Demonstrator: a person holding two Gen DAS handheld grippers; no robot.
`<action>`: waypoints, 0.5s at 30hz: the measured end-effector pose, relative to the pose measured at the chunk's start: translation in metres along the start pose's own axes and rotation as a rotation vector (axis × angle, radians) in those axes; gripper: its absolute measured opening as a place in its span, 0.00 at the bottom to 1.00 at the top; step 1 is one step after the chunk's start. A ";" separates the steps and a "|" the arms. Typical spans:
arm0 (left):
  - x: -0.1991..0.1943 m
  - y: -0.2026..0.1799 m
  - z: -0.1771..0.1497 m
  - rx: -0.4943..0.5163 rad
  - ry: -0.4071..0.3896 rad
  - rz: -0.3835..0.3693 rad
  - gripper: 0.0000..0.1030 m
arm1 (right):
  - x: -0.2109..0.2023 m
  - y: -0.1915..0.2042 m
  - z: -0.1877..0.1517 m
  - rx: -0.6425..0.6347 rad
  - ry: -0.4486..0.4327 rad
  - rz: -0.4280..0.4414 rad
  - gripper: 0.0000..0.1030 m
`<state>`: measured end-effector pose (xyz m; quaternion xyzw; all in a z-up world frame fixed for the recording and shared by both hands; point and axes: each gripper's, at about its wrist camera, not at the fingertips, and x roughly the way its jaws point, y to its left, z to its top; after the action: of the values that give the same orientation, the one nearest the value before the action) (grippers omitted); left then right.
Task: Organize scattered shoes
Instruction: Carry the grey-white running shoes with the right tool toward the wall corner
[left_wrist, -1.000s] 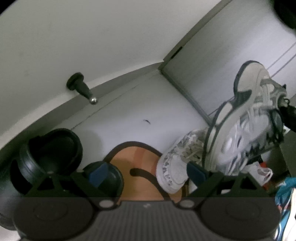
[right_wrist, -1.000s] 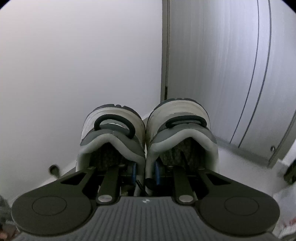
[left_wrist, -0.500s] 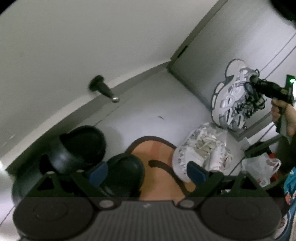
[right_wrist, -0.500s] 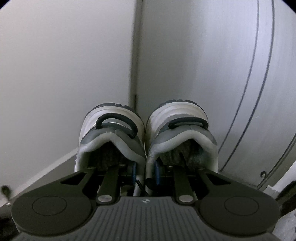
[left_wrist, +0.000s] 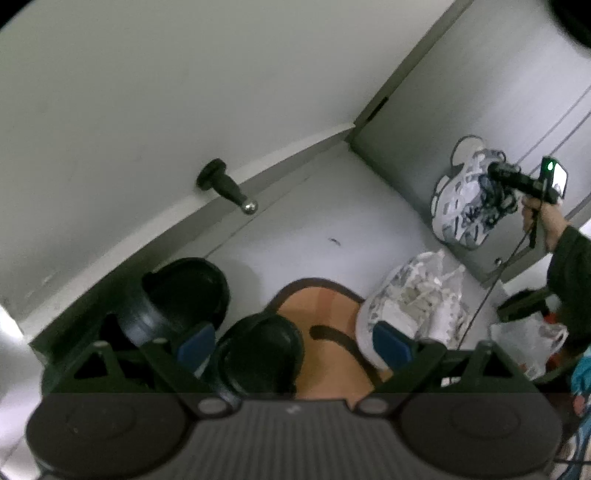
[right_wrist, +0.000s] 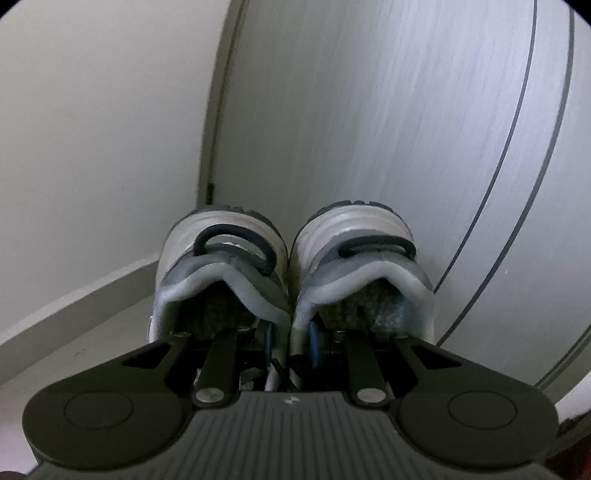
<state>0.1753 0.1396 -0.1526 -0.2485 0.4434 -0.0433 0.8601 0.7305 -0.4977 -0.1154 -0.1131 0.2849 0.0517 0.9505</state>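
My right gripper (right_wrist: 291, 341) is shut on a pair of grey-and-white sneakers (right_wrist: 221, 266), pinching their inner collars together, heels toward the camera. In the left wrist view the same sneakers (left_wrist: 461, 199) hang by the grey door at the far right, with a hand behind the right gripper (left_wrist: 496, 177). My left gripper (left_wrist: 293, 343) is open above the floor. One black slipper (left_wrist: 258, 354) lies below and between its fingers, untouched, and a second black slipper (left_wrist: 184, 295) lies to the left. A white patterned pair of sneakers (left_wrist: 417, 295) rests beside the right finger.
An orange mat (left_wrist: 325, 325) lies on the pale floor under the left gripper. A black door stopper (left_wrist: 225, 184) sticks out of the wall's skirting. A grey panelled door (right_wrist: 406, 129) meets the white wall at a corner. A plastic bag (left_wrist: 528, 343) sits at the right.
The right gripper has carried the grey-and-white sneakers away from the left camera, down toward the grey door near the corner. The left gripper has barely shifted and stays open.
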 end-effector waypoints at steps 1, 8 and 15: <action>0.003 -0.001 -0.001 0.000 0.005 -0.002 0.91 | 0.005 -0.004 0.000 -0.001 -0.003 -0.001 0.20; 0.020 0.004 -0.011 -0.010 0.048 0.003 0.91 | 0.034 -0.001 0.001 -0.120 0.038 0.001 0.20; 0.027 0.015 -0.016 -0.050 0.006 0.027 0.90 | 0.094 0.037 -0.031 -0.180 0.127 0.065 0.20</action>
<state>0.1770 0.1385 -0.1870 -0.2638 0.4504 -0.0212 0.8527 0.7864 -0.4664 -0.1995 -0.1915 0.3424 0.1005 0.9143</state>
